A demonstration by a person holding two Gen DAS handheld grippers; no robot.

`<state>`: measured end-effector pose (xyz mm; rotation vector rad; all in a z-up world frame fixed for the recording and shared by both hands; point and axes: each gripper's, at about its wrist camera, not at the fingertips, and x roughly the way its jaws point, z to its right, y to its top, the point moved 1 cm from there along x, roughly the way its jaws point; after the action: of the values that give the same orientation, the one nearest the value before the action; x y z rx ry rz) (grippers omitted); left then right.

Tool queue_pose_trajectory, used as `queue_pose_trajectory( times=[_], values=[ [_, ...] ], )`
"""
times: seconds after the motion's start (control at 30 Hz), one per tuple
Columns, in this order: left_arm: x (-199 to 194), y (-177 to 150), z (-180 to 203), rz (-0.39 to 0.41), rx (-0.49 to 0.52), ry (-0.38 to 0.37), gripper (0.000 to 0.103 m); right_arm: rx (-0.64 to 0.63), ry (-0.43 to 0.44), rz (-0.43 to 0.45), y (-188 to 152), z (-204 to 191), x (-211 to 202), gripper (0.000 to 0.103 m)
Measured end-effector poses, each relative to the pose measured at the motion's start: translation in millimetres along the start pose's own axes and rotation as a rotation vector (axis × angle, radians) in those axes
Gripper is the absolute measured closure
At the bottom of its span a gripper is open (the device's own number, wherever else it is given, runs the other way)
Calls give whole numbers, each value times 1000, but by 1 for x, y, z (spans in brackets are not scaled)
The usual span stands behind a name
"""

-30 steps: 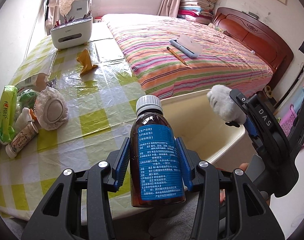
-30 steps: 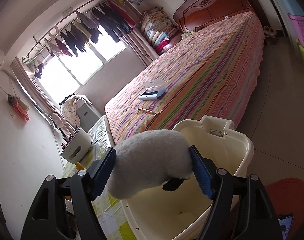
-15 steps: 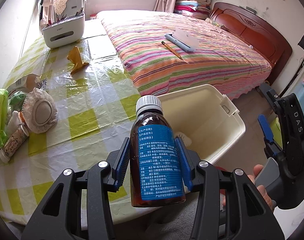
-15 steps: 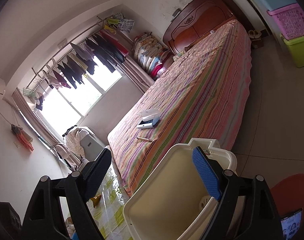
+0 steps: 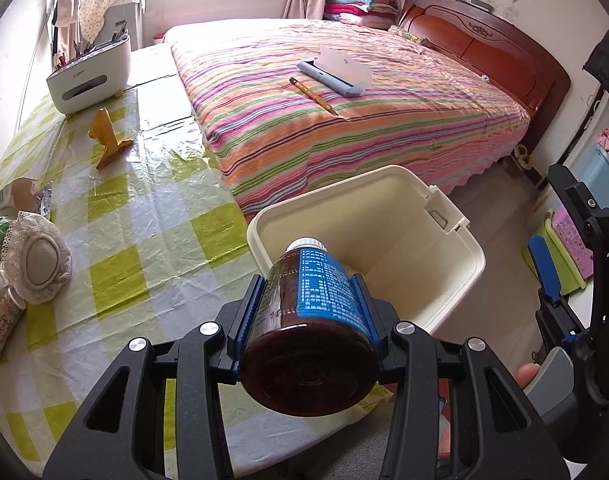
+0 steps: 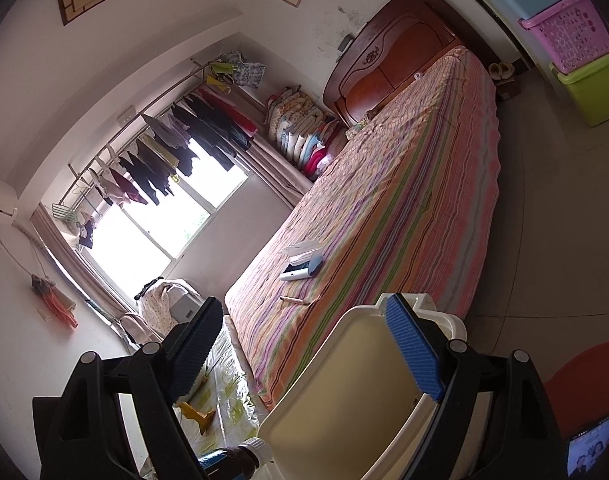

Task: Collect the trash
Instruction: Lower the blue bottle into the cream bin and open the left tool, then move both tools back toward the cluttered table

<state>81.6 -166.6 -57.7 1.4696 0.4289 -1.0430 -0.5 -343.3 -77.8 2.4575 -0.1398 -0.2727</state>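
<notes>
My left gripper (image 5: 309,312) is shut on a brown medicine bottle (image 5: 308,320) with a blue label and white cap. The bottle is tipped forward, its cap pointing over the near rim of the cream bin (image 5: 460,248), which stands beside the table. My right gripper (image 6: 304,344) is open and empty, held above the bin (image 6: 344,400); it also shows at the right edge of the left wrist view (image 5: 552,276). The bottle's cap (image 6: 256,450) shows at the bottom of the right wrist view. An orange scrap (image 5: 106,138) lies on the table.
The table has a green-checked plastic cover (image 5: 136,240). A white organiser (image 5: 90,76) stands at its far end; a lace pad (image 5: 38,258) and packets lie at the left edge. A striped bed (image 5: 344,112) lies behind the bin. Coloured crates (image 6: 576,48) stand by the wall.
My right gripper let go of the white fluffy item into the bin and lifted away, open. My left gripper moved toward the bin and tipped the bottle from upright to pointing forward.
</notes>
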Motion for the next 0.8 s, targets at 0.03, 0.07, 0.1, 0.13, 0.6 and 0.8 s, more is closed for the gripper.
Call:
queue_pose_trajectory(
  times=[0.03, 0.07, 0.1, 0.13, 0.6, 0.8],
  values=[
    [2, 1, 2, -1, 5, -3, 61, 2, 0, 0, -1, 0, 0, 22],
    [5, 2, 5, 0, 11, -7, 61, 4, 1, -2, -2, 1, 0, 21],
    [7, 4, 7, -1, 17, -9, 61, 4, 1, -4, -2, 1, 1, 21],
    [10, 5, 10, -3, 23, -12, 61, 5, 2, -5, -2, 2, 1, 21],
    [22, 21, 22, 35, 17, -18, 24, 13, 7, 2, -2, 3, 0, 21],
    [17, 19, 10, 40, 3, 22, 16, 6, 6, -9, -3, 2, 1, 21]
  ],
)
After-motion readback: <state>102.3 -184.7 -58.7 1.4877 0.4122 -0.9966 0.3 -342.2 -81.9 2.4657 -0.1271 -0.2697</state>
